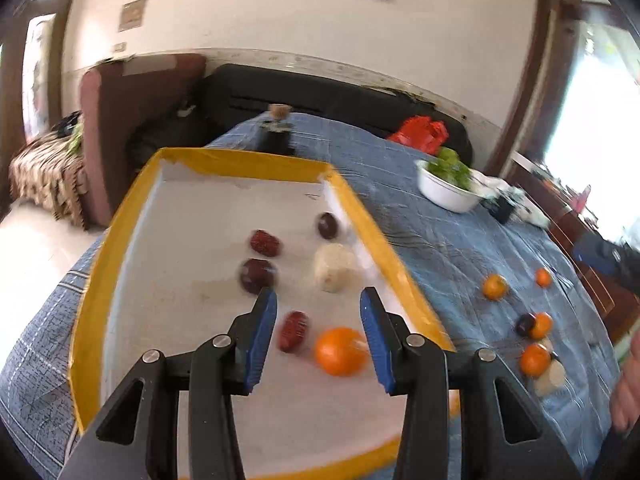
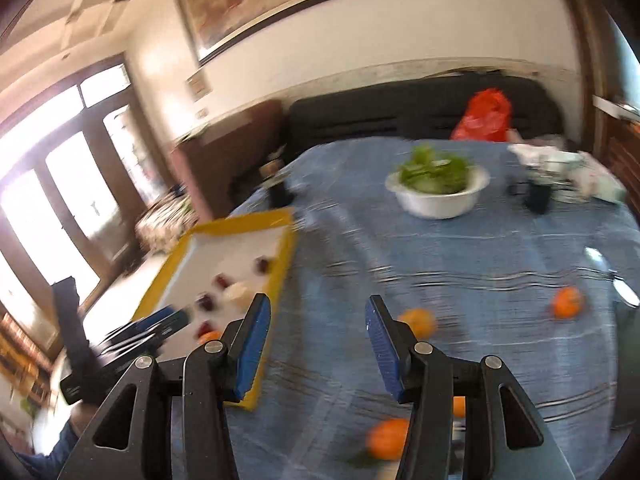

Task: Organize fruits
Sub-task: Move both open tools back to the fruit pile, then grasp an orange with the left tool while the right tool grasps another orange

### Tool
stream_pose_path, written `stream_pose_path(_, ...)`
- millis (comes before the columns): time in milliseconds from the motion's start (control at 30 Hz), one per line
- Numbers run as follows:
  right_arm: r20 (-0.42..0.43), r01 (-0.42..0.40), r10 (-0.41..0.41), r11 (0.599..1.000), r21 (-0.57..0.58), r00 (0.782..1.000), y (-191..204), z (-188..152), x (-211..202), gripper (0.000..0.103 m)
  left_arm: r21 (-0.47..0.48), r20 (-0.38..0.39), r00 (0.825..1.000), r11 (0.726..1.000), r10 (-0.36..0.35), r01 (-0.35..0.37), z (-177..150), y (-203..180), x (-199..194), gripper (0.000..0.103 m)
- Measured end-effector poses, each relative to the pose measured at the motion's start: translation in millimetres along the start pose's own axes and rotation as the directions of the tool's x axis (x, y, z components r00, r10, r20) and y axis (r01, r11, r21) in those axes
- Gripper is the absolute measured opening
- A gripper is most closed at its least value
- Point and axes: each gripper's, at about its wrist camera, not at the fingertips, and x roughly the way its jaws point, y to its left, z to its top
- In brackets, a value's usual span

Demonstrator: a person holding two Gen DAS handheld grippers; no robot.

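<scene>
A yellow-rimmed white tray [image 1: 100, 280] holds two dark plums [image 1: 257, 276], two red dates [image 1: 294, 330], a pale round fruit [image 1: 334, 266] and a blurred orange [image 1: 340, 352]. My left gripper [image 1: 318, 300] hovers open over the tray; the orange lies below, between the fingers, untouched by the pads. More oranges [image 1: 495, 286], a plum [image 1: 525, 323] and a pale fruit [image 1: 552, 376] lie loose on the blue cloth. My right gripper [image 2: 318, 302] is open and holds nothing, above the cloth right of the tray [image 2: 176, 256], with oranges [image 2: 418, 322] near it.
A white bowl of greens [image 1: 444, 196] [image 2: 436, 204], a dark corked bottle [image 1: 276, 136], a small black cup [image 2: 538, 196] and a red bag [image 2: 484, 118] stand toward the far side. A person's hand [image 1: 628, 384] is at the right edge.
</scene>
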Motion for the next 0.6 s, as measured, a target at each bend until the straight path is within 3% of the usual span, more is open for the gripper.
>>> stream_pose_path(200,0.025,0.083,-0.089,0.979,0.188,0.996,-84,-8,-13,0.063,0.138,-0.063,0.990,0.982,-0.124,0.132,1,-63,-10,0.045)
stream_pose_path(333,-0.024,0.072,-0.068,0.951,0.300,0.997,-120,-16,-2,0.063,0.209,-0.199,0.948,0.934,-0.249,0.290,-11,-116,2,0.047)
stream_pose_path(467,-0.010,0.054,-0.054,0.939,0.341,0.999,-128,-18,-7,0.063,0.249,-0.313,0.903,0.893,-0.293,0.376,-31,-159,26,0.047)
stream_pose_path(600,-0.004,0.020,-0.020,0.931,0.364,1.000,-130,-20,-10,0.063,0.278,-0.359,0.891,0.879,-0.278,0.387,-43,-181,42,0.046)
